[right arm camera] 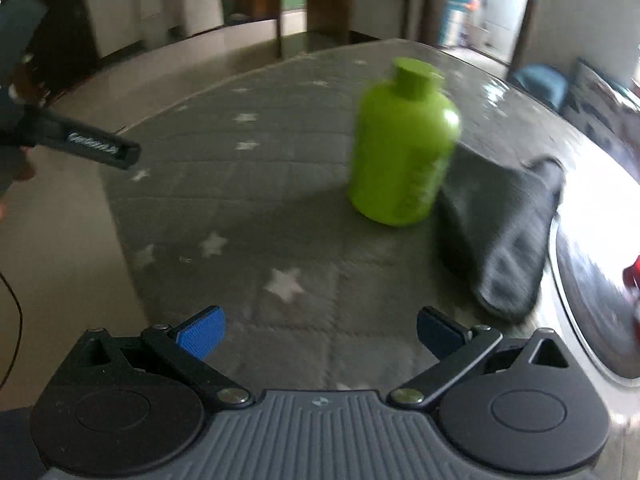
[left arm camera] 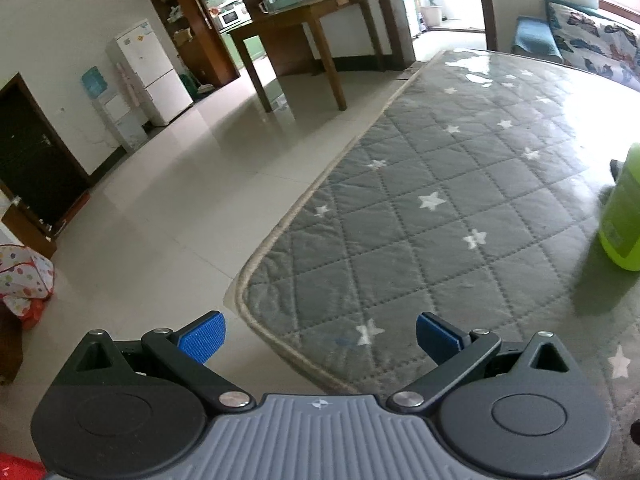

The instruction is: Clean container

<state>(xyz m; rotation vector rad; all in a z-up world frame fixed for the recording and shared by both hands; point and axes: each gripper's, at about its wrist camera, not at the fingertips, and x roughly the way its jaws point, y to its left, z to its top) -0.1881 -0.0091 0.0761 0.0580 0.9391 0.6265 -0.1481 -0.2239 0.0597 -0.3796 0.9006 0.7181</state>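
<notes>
1. The left tool (left arm camera: 320, 338) has its blue-padded fingers spread wide with nothing between them. It sits over the near rounded corner of the tabletop (left arm camera: 460, 184), which is covered by a grey quilted cloth with white stars.

2. The right tool (right arm camera: 320, 336) is likewise wide apart and empty, over the same starred cloth.

3. The green container (right arm camera: 404, 144), a bottle with a green cap, stands upright ahead of the right tool and a little to its right, well clear of the fingers. This view is motion-blurred, so finer detail on the bottle cannot be read.

4. From the left wrist, only a sliver of the container shows, at the far right edge of the view, ahead and well to the right of the left tool. The cap is cut off there.

5. A dark grey cloth (right arm camera: 500, 232) lies crumpled just right of the container, touching or nearly touching its base; it appears only in the right wrist view.

6. Also only in the right wrist view: part of the left tool's black arm at the left edge, and a shiny bare tabletop edge with something red (right arm camera: 632, 276) at the far right, too blurred to identify.

7. Only the left wrist view shows the room sharply: pale tiled floor (left arm camera: 192, 200) to the tool's left, a wooden table (left arm camera: 304, 40) ahead, a white fridge (left arm camera: 152, 68) and a water dispenser (left arm camera: 108, 108).
</notes>
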